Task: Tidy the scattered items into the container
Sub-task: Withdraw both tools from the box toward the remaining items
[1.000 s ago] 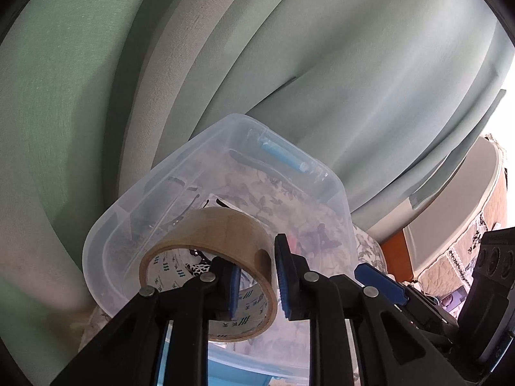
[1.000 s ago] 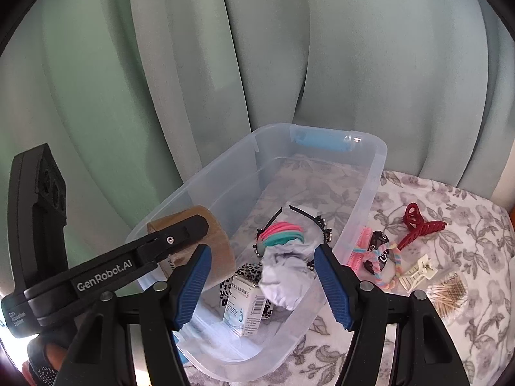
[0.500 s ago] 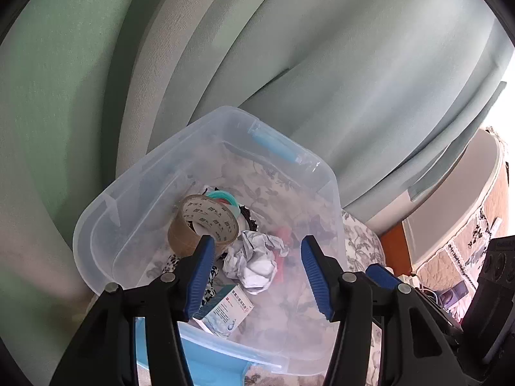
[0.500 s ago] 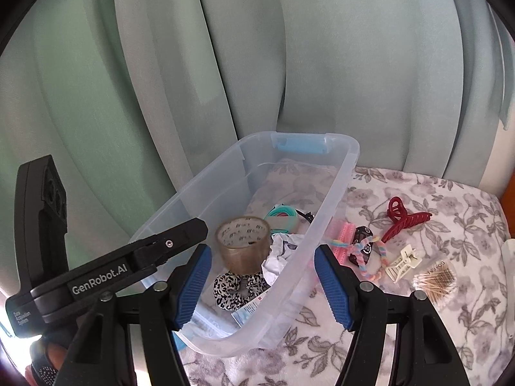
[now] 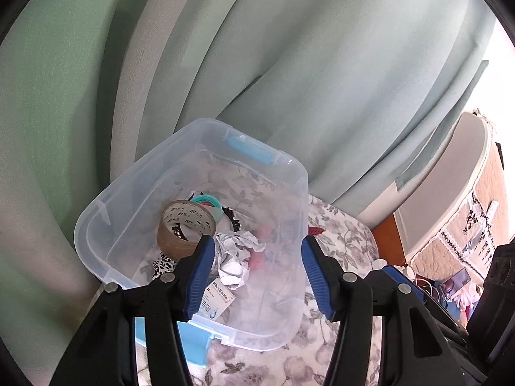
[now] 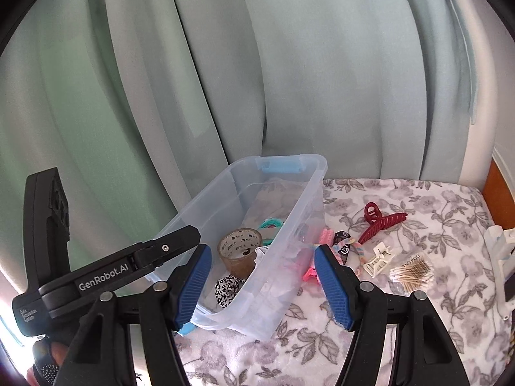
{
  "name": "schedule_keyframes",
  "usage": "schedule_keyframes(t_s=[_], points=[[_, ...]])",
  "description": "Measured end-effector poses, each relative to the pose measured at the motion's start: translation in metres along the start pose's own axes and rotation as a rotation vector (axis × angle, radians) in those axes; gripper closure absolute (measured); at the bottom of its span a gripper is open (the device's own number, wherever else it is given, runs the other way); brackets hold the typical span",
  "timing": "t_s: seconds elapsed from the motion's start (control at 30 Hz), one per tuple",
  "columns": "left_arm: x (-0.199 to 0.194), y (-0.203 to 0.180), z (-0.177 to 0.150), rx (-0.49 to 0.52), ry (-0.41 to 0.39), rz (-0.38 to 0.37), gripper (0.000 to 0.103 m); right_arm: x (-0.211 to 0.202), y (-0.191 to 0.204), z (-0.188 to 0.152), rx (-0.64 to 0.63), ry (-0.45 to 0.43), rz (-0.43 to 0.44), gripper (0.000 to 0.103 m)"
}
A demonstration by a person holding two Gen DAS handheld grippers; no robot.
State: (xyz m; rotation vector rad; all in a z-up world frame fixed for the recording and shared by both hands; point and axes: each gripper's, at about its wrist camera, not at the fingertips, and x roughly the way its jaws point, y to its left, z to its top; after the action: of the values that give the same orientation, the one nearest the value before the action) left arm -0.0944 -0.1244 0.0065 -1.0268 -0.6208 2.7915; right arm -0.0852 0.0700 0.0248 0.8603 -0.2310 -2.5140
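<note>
Both tongs are seen spread wide with nothing between their blue pads. The left gripper point(image 5: 257, 276) is held above the near end of the clear container point(image 5: 301, 189), and the right gripper point(image 6: 262, 284) is held at the container's near corner, with the container at about 11 o'clock from it and the loose items at about 1 o'clock.

Part of the task can be judged as done. Inside the container a roll of brown tape point(image 6: 239, 251) is seen lying on its side near the middle, with a teal hair tie point(image 6: 270, 225) just beyond it toward 12 o'clock. A crumpled white paper point(image 5: 235, 254) lies touching the tape on its 3 o'clock side, a leopard-print scrunchie point(image 6: 227, 288) sits at the near end, and a small white box point(image 5: 215, 299) is seen by the near wall.

A good deal is left. On the floral cloth point(image 6: 418, 199), to the container's 3 o'clock, several things are still outside: a red claw clip point(image 6: 381, 222), a cream clip point(image 6: 378, 260), a packet of cotton swabs point(image 6: 412, 271), a pastel braided band point(image 6: 354, 247) and a pink comb-like item point(image 6: 326, 236) right against the container wall. What lies pressed behind that wall is blurred by the plastic and cannot be told apart.

By this judgement roughly half of the items are in, and the cluster at 3 o'clock is what remains to be gathered.
</note>
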Motion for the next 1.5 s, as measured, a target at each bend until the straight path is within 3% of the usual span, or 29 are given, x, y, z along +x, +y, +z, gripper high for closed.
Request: schedule_keyframes(t_s=[0.33, 0.73, 1.1, 1.5], points=[[-0.027, -0.052, -0.01, 0.102, -0.008, -0.013, 0.04, -0.061, -0.037, -0.004, 0.093, -0.104, -0.017, 0.033], [-0.017, -0.112, -0.035, 0.229, 0.057, 0.0, 0.04, -0.115, -0.103, -0.022, 0.245, -0.183, -0.081, 0.033], [0.044, -0.144, -0.073, 0.331, 0.203, 0.034, 0.04, -0.093, -0.164, -0.059, 0.371, -0.071, -0.132, 0.033], [0.126, -0.133, -0.097, 0.353, 0.339, 0.065, 0.04, -0.027, -0.207, -0.092, 0.425, 0.128, -0.191, 0.033]])
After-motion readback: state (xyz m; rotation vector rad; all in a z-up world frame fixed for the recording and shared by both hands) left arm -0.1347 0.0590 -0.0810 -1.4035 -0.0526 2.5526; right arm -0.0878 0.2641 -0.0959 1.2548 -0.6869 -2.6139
